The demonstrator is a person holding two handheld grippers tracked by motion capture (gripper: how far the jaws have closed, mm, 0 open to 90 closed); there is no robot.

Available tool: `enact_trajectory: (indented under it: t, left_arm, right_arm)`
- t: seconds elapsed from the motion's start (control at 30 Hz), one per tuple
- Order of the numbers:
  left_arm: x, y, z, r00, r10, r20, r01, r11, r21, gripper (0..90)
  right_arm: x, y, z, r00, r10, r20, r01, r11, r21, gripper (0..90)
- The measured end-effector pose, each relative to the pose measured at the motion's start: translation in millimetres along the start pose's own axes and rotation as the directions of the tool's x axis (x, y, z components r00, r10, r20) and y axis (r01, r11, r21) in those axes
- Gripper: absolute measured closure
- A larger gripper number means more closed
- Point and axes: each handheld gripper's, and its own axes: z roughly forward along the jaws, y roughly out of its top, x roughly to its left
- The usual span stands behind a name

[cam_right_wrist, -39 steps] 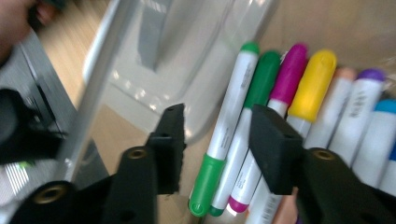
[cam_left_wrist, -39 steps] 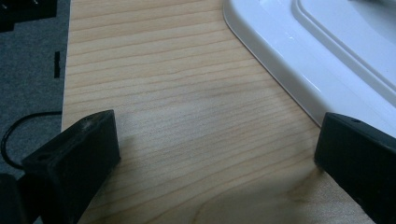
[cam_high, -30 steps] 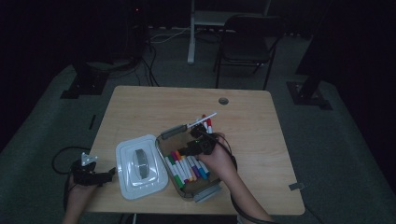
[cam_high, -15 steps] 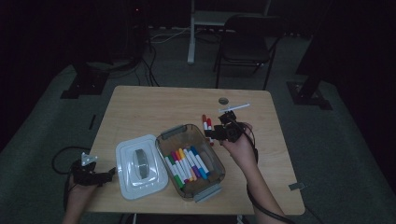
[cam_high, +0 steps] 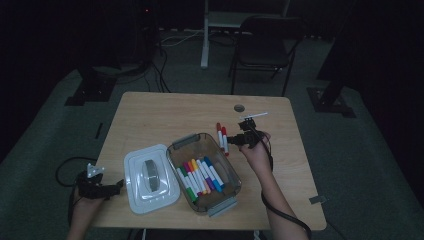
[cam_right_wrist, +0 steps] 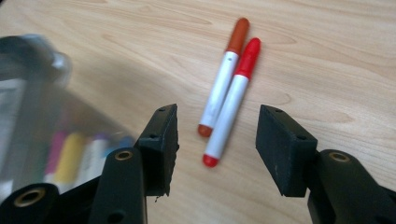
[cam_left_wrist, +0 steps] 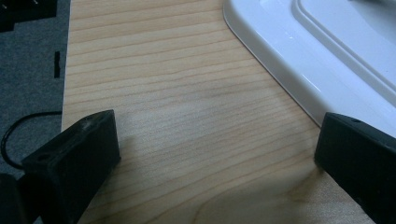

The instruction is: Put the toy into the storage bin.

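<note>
Two markers [cam_right_wrist: 229, 88] lie side by side on the desk [cam_right_wrist: 327, 56], just beyond the right tongs [cam_right_wrist: 217, 149], whose jaws stand apart, holding nothing.

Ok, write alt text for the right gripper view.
Two markers, one red-capped and one orange-capped, lie side by side, touching, on a wooden table, just ahead of the right gripper, whose black jaws stand open and empty. A blurred clear bin of coloured markers sits at left.
</note>
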Motion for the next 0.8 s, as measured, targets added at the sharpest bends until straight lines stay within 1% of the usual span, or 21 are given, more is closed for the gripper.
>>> enact_trajectory:
  t: [0.03,0.07,0.1,0.2,0.23,0.27,0.3,0.33,0.47,0.5,0.53,0.57,0.63,0.7,0.77,0.8]
  left_arm:
    - [0.0,0.0,0.0,1.0000,0.000,0.000,0.000,1.0000,0.000,0.5]
    - [0.0,0.0,0.0,1.0000,0.000,0.000,0.000,1.0000,-0.001,0.5]
    - [0.0,0.0,0.0,1.0000,0.000,0.000,0.000,1.0000,0.000,0.5]
    - [0.0,0.0,0.0,1.0000,0.000,0.000,0.000,1.0000,0.000,0.5]
    - [0.0,0.0,0.0,1.0000,0.000,0.000,0.000,1.0000,0.000,0.5]
    - [0.0,0.0,0.0,1.0000,0.000,0.000,0.000,1.0000,0.000,0.5]
    - [0.0,0.0,0.0,1.0000,0.000,0.000,0.000,1.0000,0.000,0.5]
    - [0.0,0.0,0.0,1.0000,0.000,0.000,0.000,1.0000,0.000,0.5]
    - [0.0,0.0,0.0,1.0000,0.000,0.000,0.000,1.0000,-0.001,0.5]
    - [0.0,0.0,0.0,1.0000,0.000,0.000,0.000,1.0000,0.000,0.5]
    - [0.0,0.0,0.0,1.0000,0.000,0.000,0.000,1.0000,0.000,0.5]
    - [0.0,0.0,0.0,1.0000,0.000,0.000,0.000,1.0000,0.000,0.5]
    - [0.0,0.0,0.0,1.0000,0.000,0.000,0.000,1.0000,-0.001,0.5]
    - [0.0,0.0,0.0,1.0000,0.000,0.000,0.000,1.0000,0.000,0.5]
    - [0.0,0.0,0.0,1.0000,0.000,0.000,0.000,1.0000,0.000,0.5]
    - [0.0,0.0,0.0,1.0000,0.000,0.000,0.000,1.0000,0.000,0.5]
  right_arm:
    - [0.0,0.0,0.0,1.0000,0.000,0.000,0.000,1.000,0.000,48.6]
    - [-2.2,0.5,4.9,1.0000,0.009,0.005,-0.009,1.000,0.004,48.7]
    - [-6.9,2.7,17.1,0.9997,0.022,0.008,-0.023,0.999,0.023,50.3]
    - [-10.9,6.4,31.1,0.9991,0.033,0.026,-0.034,0.999,0.039,51.2]
    - [-10.9,6.4,31.1,0.9991,0.033,0.026,-0.034,0.999,0.039,51.2]
    - [-12.1,7.8,35.7,0.9987,0.039,0.033,-0.041,0.998,0.044,51.4]
    - [-14.6,10.6,45.1,0.9983,0.044,0.038,-0.046,0.997,0.054,52.7]
    - [-15.2,11.6,48.5,0.9978,0.050,0.044,-0.052,0.997,0.054,53.0]
    - [-18.0,14.8,66.2,0.9969,0.061,0.050,-0.065,0.994,0.083,53.5]
    - [-18.5,15.4,69.8,0.9964,0.055,0.064,-0.061,0.994,0.093,54.7]
    - [-19.4,15.9,72.6,0.9955,0.060,0.073,-0.067,0.993,0.097,55.1]
    - [-20.6,16.2,74.8,0.9954,0.069,0.066,-0.075,0.992,0.102,55.2]
    - [-22.4,16.4,78.0,0.9950,0.064,0.077,-0.072,0.991,0.115,56.1]
    - [-25.3,15.6,79.2,0.9945,0.074,0.074,-0.082,0.990,0.118,55.7]
    - [-27.3,14.4,80.0,0.9934,0.073,0.088,-0.084,0.988,0.127,55.8]
    - [-27.8,14.2,79.9,0.9935,0.086,0.075,-0.094,0.988,0.123,55.7]
